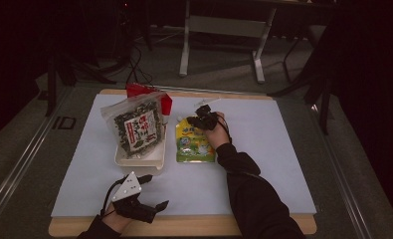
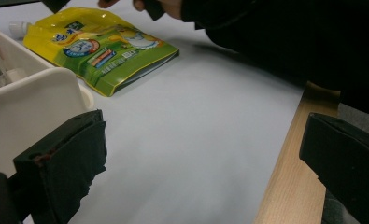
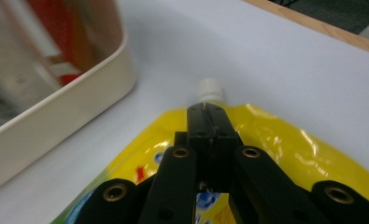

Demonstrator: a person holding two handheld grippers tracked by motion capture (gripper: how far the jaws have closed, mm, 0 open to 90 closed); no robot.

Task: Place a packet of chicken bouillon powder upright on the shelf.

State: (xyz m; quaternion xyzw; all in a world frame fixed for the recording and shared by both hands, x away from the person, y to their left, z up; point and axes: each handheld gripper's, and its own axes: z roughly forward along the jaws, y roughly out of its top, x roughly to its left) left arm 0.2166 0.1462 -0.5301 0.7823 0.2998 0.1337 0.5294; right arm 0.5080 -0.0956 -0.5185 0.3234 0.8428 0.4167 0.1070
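A glossy yellow-and-green spouted drink pouch (image 1: 195,141) lies flat on the pale sheet covering the wooden table (image 1: 194,226), just right of a cream plastic tray (image 1: 140,160), its white screw cap (image 3: 209,88) pointing toward the far edge. Over the pouch's upper end, close behind that cap, sits the right gripper (image 1: 202,121), its black jaws pressed tightly together with nothing seen between them; in the right gripper view the joined tips (image 3: 209,114) lie over the yellow film directly below the cap, though whether they rest on the film cannot be told. The person's dark-sleeved right forearm (image 1: 251,189) stretches from the near edge up past the pouch's right side.

In the tray stands a clear bag of dark dried seaweed with a red-and-white label (image 1: 136,127), leaning back against a red packet (image 1: 147,92) behind it.

Near the table's front edge, well apart from the pouch, the left gripper (image 1: 151,191) rests low with its grey three-cornered plate on top. Its jaws stand wide apart and grasp nothing; in the left gripper view one black jaw sits just beside the tray's near wall (image 2: 28,102), the other over the wooden edge, with bare sheet between them and the pouch farther off.
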